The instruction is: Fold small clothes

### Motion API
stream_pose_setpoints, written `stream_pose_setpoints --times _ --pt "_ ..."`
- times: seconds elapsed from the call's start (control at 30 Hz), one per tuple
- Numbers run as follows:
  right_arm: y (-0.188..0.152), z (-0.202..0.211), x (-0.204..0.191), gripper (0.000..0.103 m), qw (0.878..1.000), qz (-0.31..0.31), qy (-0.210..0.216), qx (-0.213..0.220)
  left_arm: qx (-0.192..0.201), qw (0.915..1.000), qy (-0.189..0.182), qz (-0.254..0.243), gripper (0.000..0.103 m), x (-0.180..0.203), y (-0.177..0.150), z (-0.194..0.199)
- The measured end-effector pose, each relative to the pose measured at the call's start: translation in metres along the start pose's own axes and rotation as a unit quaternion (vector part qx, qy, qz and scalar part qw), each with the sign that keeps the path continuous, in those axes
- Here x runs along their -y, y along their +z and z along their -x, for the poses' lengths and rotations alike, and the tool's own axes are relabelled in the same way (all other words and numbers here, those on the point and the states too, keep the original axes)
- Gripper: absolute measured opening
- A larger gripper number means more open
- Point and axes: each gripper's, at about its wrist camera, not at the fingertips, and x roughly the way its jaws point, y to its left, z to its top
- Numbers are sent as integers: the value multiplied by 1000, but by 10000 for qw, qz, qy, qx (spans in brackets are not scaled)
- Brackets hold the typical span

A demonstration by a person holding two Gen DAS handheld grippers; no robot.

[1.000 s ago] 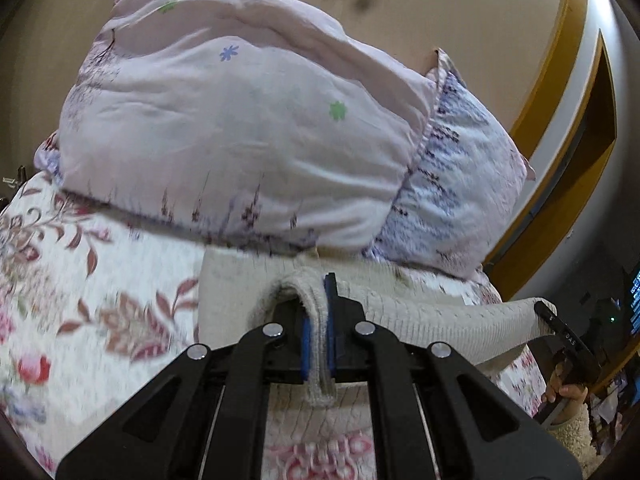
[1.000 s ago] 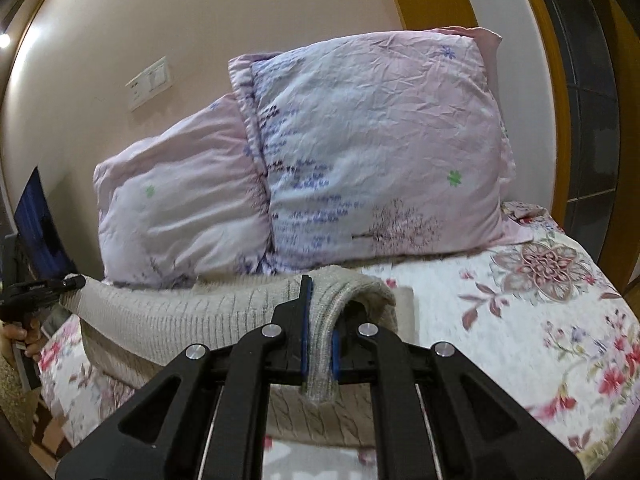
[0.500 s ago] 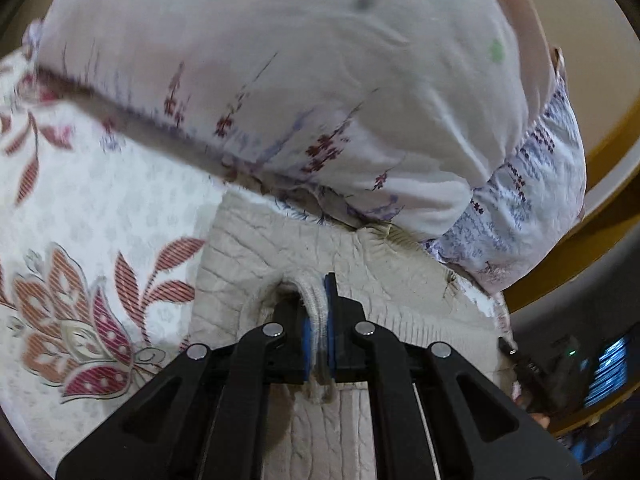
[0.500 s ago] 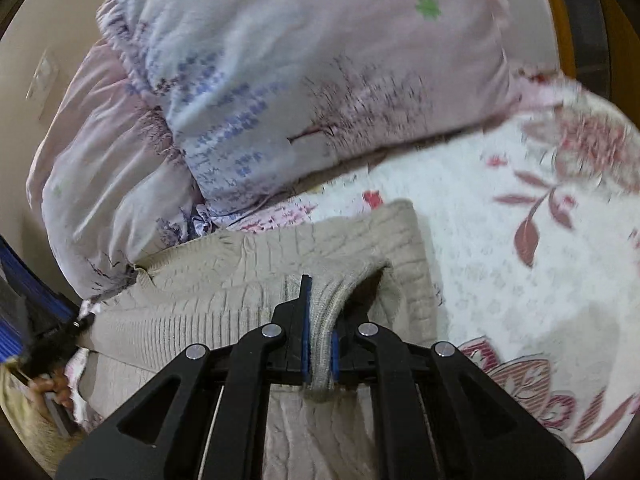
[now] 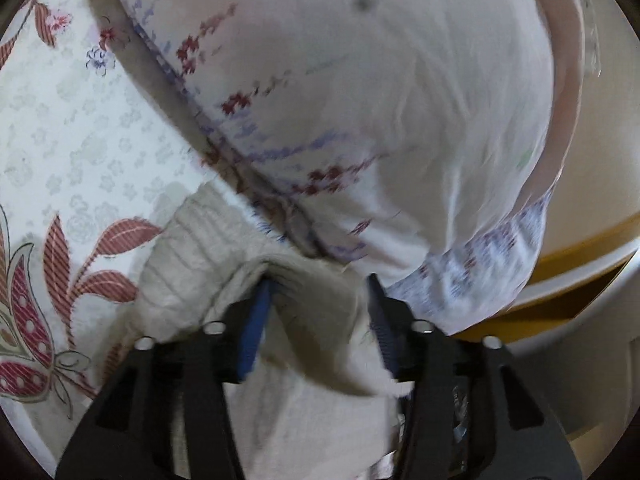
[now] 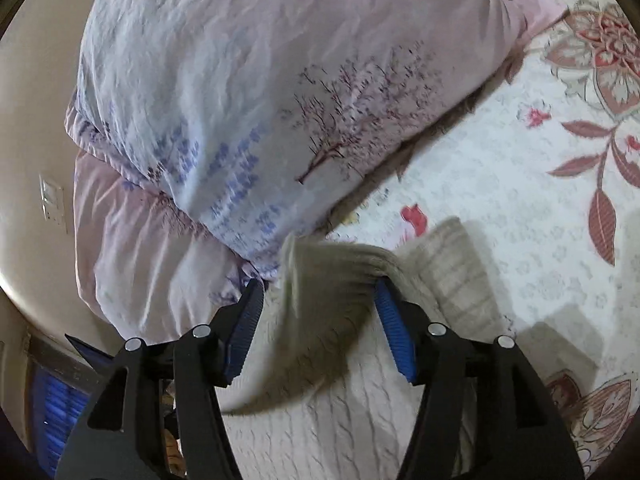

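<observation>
A beige cable-knit sweater lies on the floral bedspread, its far edge against the pillows. My left gripper is open, and a loose fold of the sweater lies between its blue pads. In the right wrist view the same sweater shows. My right gripper is open, with a raised fold of knit slack between its fingers. Both grippers are low over the sweater's far edge.
Two pale pink floral pillows lean close behind the sweater; one fills the left wrist view. The floral bedspread spreads to the right and, in the left view, to the left. A beige wall stands behind.
Both grippers have carried the sweater's edge down toward the pillows and opened. The fold that each held has dropped loose between the fingers.
</observation>
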Motion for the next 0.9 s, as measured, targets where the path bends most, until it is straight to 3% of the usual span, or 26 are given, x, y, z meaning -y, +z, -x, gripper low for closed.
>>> stream_pose_setpoints --times 0.1,0.27,0.37,0.47,0.67,0.73,0.77,0.8,0.9 --pt "-1 17 -10 60 9991 363 -105 217 229 9996 -26 -156 60 10 2 13" --pt "-7 48 -15 60 9940 887 -467 433 340 9961 445 -677 60 21 -4 33" --pt "-18 61 -16 54 9843 1380 -1028 392 361 9849 1020 -1354 59 31 -16 40" --pt "-28 64 -12 45 9777 1639 -1295 210 293 9697 1429 -1961 53 38 -31 43" --pt "-47 61 4 43 9680 1850 -1690 -148 60 9509 1873 -2462 44 32 -52 43" --pt "-53 58 8 34 9647 1903 -1791 -325 -11 9488 1963 -2476 42 27 -55 41" --pt "-55 55 9 19 9633 1926 -1821 -431 -67 9474 2035 -2467 38 24 -56 39" --pt "-58 53 10 17 9620 1959 -1840 -474 -107 9466 2079 -2461 35 21 -57 38" --pt "-60 59 6 10 9619 2021 -1806 -364 -205 9424 2186 -2524 13 16 -61 36"
